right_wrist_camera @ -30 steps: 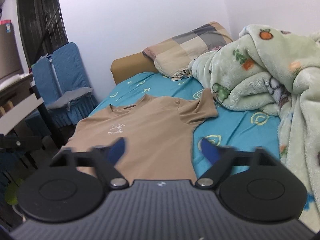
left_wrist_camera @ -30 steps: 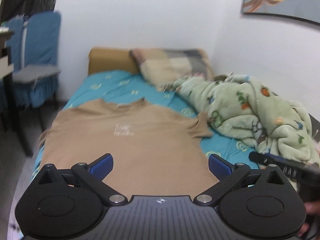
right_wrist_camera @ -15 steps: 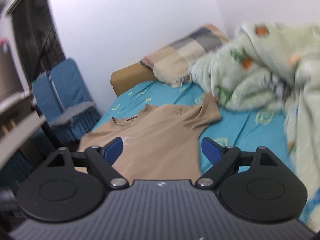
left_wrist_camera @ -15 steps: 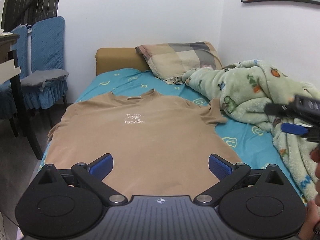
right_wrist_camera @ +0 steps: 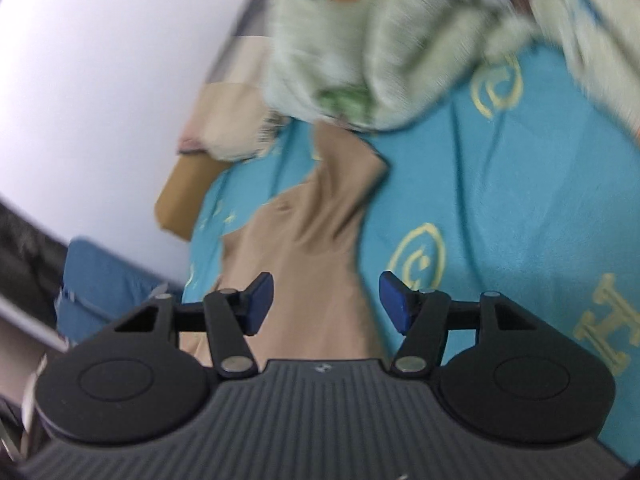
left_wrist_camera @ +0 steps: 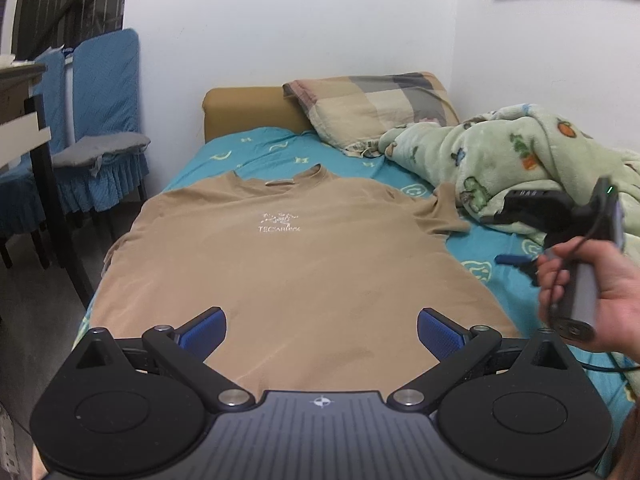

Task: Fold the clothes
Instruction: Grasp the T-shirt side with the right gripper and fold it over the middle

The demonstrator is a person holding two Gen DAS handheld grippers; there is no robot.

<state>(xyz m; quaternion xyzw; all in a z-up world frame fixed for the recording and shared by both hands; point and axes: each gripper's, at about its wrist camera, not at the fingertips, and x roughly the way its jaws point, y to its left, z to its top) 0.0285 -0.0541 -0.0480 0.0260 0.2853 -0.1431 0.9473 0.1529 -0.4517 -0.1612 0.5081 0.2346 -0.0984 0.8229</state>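
Since the earlier frame, my right gripper (right_wrist_camera: 326, 304) has rolled sharply and swung toward the shirt's sleeve (right_wrist_camera: 344, 184) at 12 o'clock; its view blurs. Jaws apart, narrower than before, holding nothing. My left gripper (left_wrist_camera: 320, 330): jaws wide apart, empty, hovering over the hem. Tan T-shirt (left_wrist_camera: 288, 264): spread flat, front up, collar at 12 o'clock, on the blue sheet (left_wrist_camera: 256, 152), probably laid open for folding. Green blanket (left_wrist_camera: 520, 160) bunched at 2 o'clock.
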